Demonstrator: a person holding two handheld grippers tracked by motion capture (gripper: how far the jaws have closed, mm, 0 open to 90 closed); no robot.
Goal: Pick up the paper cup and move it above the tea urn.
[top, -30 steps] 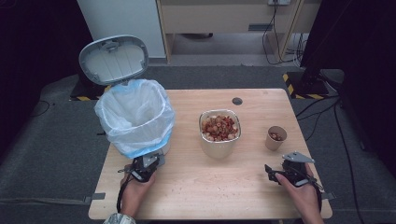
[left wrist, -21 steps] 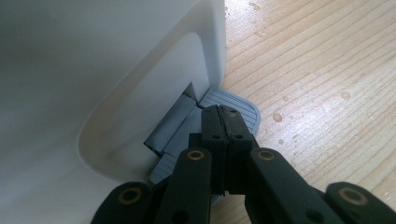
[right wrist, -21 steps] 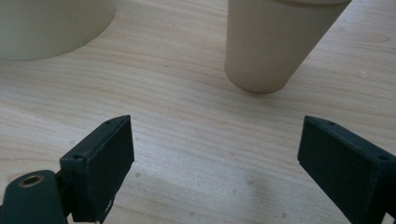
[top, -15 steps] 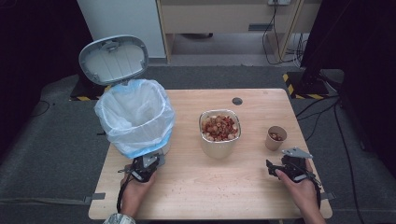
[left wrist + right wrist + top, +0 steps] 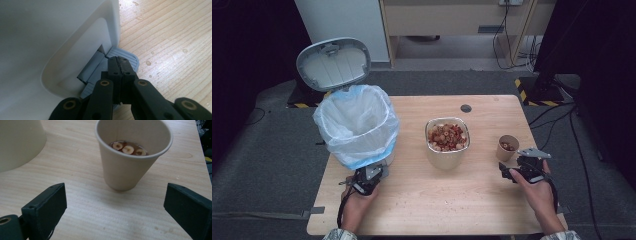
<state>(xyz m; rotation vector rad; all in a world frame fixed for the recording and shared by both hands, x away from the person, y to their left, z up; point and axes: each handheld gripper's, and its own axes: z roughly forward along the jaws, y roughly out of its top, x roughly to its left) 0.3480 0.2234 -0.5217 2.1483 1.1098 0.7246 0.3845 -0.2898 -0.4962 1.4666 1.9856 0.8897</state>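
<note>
High view: the left gripper (image 5: 368,176) is being held at the lower left of the frame, right against the foot of the white bin (image 5: 357,127), whose blue-rimmed liner is standing open and whose grey lid (image 5: 333,63) is being kept raised at the upper left. The right gripper (image 5: 518,169) is being held at the lower right, just below the paper cup (image 5: 508,147), with a clear gap of bare table (image 5: 452,200) between them. The cream bowl (image 5: 448,145) of reddish pieces is sitting at the centre of the frame, between bin and cup.

In the left gripper view, the jaws are being pressed together with no gap and nothing between them, their tips resting on the grey ribbed pedal (image 5: 126,57) that is jutting from the recess in the bin's white wall (image 5: 50,42), at the middle of the frame. Drops of water are showing on the wood at the right.

In the right gripper view, the jaws are being held wide apart at the lower left and lower right corners, gripping nothing. The cup (image 5: 131,157) is standing upright at the upper centre, above and between the two jaws, untouched, with sliced pieces floating in brown liquid. The bowl's side (image 5: 21,141) is seen at the upper left.
</note>
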